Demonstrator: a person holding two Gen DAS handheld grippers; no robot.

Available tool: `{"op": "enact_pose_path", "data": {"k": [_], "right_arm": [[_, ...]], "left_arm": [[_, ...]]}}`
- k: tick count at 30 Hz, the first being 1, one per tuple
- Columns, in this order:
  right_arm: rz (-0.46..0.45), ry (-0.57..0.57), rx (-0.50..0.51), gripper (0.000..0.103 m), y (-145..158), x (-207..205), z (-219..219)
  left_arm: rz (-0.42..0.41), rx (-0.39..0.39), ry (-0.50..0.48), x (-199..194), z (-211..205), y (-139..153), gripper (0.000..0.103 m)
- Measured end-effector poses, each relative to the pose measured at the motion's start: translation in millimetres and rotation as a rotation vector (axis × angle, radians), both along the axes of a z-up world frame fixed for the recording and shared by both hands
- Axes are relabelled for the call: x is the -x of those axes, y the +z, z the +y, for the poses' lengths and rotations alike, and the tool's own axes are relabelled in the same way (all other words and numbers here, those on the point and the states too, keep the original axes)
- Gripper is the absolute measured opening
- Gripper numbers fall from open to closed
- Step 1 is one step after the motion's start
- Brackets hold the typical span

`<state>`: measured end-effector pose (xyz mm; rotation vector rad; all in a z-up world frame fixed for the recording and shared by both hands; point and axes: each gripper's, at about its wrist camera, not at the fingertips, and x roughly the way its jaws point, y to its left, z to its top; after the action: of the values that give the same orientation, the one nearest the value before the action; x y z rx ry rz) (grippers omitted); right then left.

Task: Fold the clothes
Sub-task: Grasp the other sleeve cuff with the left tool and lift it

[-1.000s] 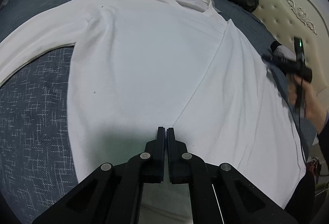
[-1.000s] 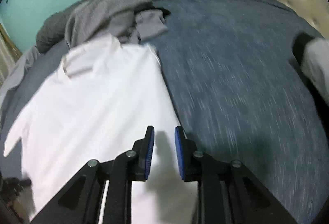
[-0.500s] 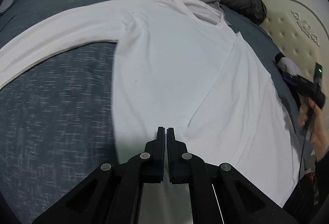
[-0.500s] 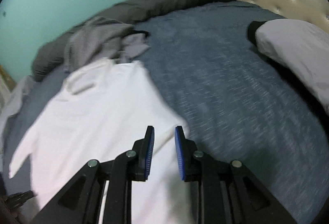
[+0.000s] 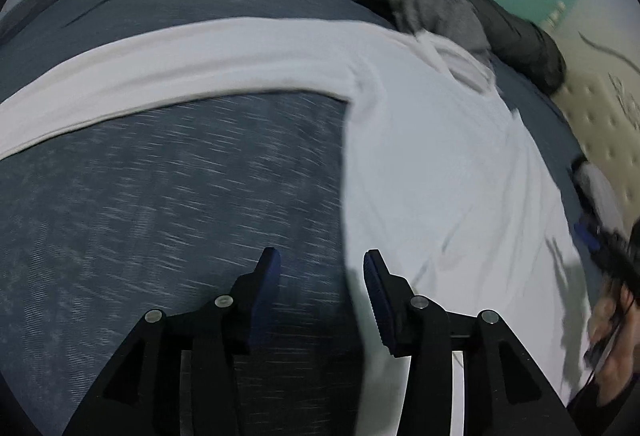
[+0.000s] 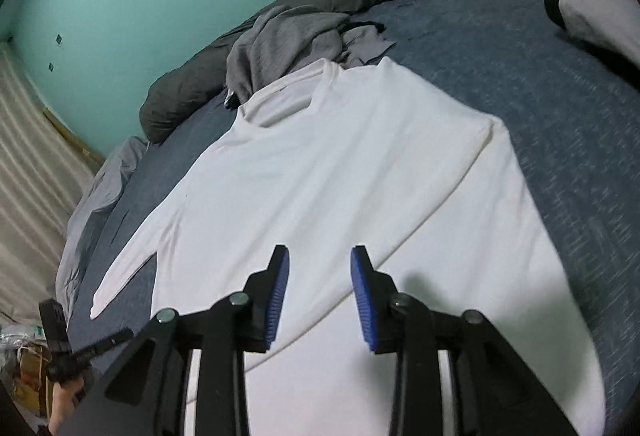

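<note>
While both hang empty, the left gripper (image 5: 322, 268) gapes beside the white shirt (image 6: 340, 172); the right gripper (image 6: 319, 268) gapes above it.

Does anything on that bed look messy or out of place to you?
Yes: a crumpled grey garment is heaped at the white shirt's collar, overlapping it. The shirt itself lies flat, one sleeve folded across the front, the other sleeve still stretched out sideways. Nothing looks torn or spilled.

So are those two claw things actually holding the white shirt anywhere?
No, nothing is held. The left gripper and right gripper both stand open above the white shirt, with no cloth between their fingers.
</note>
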<state>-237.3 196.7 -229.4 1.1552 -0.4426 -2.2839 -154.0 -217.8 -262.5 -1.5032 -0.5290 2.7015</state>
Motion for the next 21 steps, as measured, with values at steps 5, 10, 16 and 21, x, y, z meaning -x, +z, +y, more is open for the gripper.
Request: {"op": "enact_pose_path", "data": {"k": [5,10,16,21], "right_arm": [[-0.018,0.011,0.045,0.032,-1.9,0.8,-0.4],[-0.014,0.020,0.051,0.032,-1.4,1.4,-2.9],[-0.008,0.032,0.055,0.032,-0.7,1.9,-6.0],[-0.006,0.038,0.048,0.032,-2.8,3.2,-9.2]], "left_arm": [[-0.011,-0.025,0.114,-1.9,-52.6,8.8,0.051],[-0.022,-0.051,0.228,-3.8,-105.1,17.7,0.060],[-0.034,-0.076,0.366,-6.3,-168.9,27.7,0.060],[-0.036,-0.031,0.494,-10.0,-230.2,28.4,0.060]]}}
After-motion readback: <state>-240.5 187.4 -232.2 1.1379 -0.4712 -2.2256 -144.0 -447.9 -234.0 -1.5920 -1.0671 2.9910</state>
